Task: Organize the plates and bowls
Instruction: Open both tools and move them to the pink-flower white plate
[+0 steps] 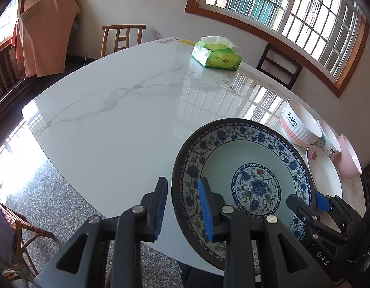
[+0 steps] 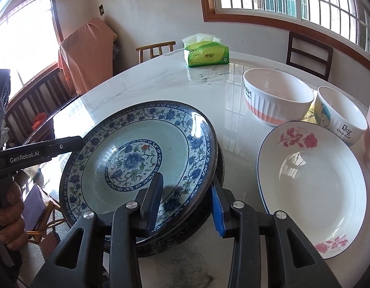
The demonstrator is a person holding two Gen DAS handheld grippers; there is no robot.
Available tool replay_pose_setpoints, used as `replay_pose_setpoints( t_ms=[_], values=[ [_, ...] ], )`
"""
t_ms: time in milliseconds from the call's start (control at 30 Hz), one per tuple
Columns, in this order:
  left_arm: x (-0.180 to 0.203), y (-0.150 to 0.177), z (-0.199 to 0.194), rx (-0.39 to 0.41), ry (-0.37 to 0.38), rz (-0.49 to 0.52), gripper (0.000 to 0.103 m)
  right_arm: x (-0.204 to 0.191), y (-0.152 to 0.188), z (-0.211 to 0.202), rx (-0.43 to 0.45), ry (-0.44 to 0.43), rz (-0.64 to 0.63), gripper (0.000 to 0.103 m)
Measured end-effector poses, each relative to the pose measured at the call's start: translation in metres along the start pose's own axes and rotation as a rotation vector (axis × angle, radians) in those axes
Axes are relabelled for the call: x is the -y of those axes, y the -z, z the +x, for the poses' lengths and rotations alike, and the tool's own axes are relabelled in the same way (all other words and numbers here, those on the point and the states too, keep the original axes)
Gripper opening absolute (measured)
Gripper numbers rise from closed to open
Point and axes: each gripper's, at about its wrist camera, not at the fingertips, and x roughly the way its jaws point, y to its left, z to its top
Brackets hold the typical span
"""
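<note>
Left hand-held gripper (image 1: 183, 210): jaws partly open, straddling the near-left rim of the blue-and-white floral plate (image 1: 244, 182); whether the ribbed blue pads (image 1: 205, 206) actually press the rim, cannot tell; seen from the right wrist it comes in from the left onto that rim (image 2: 74, 142), with a hand (image 2: 8, 213) on its grip.
Right hand-held gripper (image 2: 188, 204): jaws moderately open, one either side of the plate's near-right rim (image 2: 199, 187); gap visible at the outer pad, so no clamp.
Blue-and-white floral plate: glazed ceramic, dark rim, pale celadon well, floral medallion in the centre; sits tilted on top of another dark-rimmed plate (image 2: 208, 213) at the near edge of the table (image 1: 113, 110).
Table: glossy white marble, grey veining.
Right of it: white shallow plate with red roses (image 2: 312, 182), thin blue rim line; ribbed white-and-coral bowl (image 2: 276, 100); small cartoon-print bowl (image 2: 338, 117); pink bowl (image 1: 350, 158) at the far right.
Green tissue pack (image 1: 216, 56) at the far side.
</note>
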Motion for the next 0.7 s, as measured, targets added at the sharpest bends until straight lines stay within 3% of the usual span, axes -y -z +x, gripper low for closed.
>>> replay_pose_setpoints(
  t_ms=[400, 500, 633, 700],
  values=[
    [0.003, 0.003, -0.004, -0.012, 0.002, 0.000, 0.027, -0.022, 0.003, -0.002, 0.040, 0.133, -0.176, 0.059],
    [0.008, 0.006, -0.009, -0.014, 0.019, 0.016, 0.027, -0.029, 0.005, -0.012, 0.097, 0.187, -0.224, 0.061],
    [0.024, 0.011, -0.017, -0.009, 0.036, 0.062, 0.027, 0.002, 0.006, -0.045, 0.216, 0.127, -0.075, 0.061],
    [0.034, 0.014, -0.020, -0.013, 0.053, 0.082, 0.027, 0.030, 0.011, -0.060, 0.263, 0.145, 0.034, 0.061]
  ],
)
